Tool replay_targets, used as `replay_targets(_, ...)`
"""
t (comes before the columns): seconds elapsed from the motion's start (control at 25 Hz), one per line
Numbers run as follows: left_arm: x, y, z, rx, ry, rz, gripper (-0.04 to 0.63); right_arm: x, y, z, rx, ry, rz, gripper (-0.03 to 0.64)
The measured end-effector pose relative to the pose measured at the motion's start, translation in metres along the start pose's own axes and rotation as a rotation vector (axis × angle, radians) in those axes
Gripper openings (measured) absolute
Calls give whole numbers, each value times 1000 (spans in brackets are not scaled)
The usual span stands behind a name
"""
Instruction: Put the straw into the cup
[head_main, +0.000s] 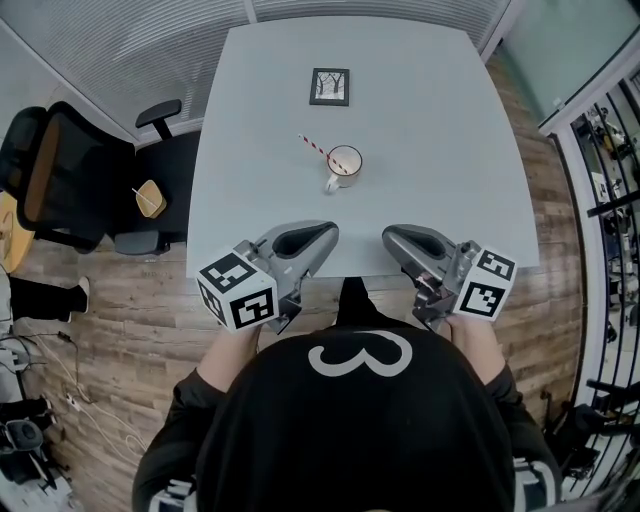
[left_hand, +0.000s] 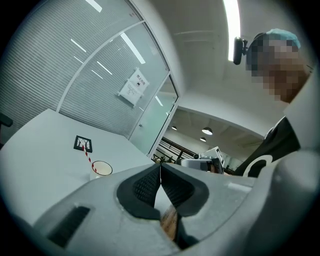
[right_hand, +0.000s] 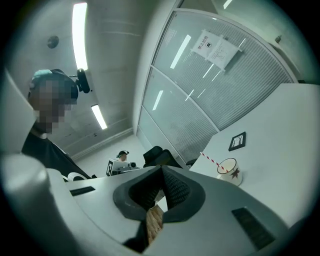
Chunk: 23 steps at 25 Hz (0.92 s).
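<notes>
1. The straw (head_main: 314, 146), red-white striped, stands slanted in the cup (head_main: 344, 162). Its lower end is inside, and its upper end leans out over the rim to the far left in the head view.
2. The cup is a white mug and stands upright approx. in the middle of the table (head_main: 440, 120). Its handle points to the near side, toward the person. In the right gripper view we see a small red leaf mark on its side.
3. Behind the cup, on the far side, a small card w/ black frame (head_main: 330, 87) lies flat on the table, apart from the cup.
4. The left gripper (head_main: 328, 231) is over the near edge of the table, well apart from the cup. Its jaws are clenched: in the left gripper view the dark pads meet at the tips, w/ nothing between them.
5. The right gripper (head_main: 388, 233) is beside it, also at the near edge. Its jaws are also pressed together and grasp nothing.
6. Both grippers point approx. toward the cup, w/ a gap between them. Their marker cubes are at the person's side.
7. Left of the table we see a black office chair (head_main: 60, 170) on the wooden floor (head_main: 120, 320).
</notes>
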<state>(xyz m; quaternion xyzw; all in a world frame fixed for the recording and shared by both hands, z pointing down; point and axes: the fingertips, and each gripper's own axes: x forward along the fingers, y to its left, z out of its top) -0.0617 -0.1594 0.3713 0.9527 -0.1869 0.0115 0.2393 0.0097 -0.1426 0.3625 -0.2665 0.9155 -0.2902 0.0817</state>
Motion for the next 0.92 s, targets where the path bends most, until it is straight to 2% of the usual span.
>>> replay_targets(0.2,-5,-5,6,-13,-27,-5,17,-1,-2,-4,-9,15,-28,14)
replay_targets(0.6,-15,-20,3,-18,-37,-15,17,-2,9,-15,-139,80,-83,14)
replay_targets(0.92,-23,-32,1,24,-39,3,17,-10,25,-15,-160,76,-73,14)
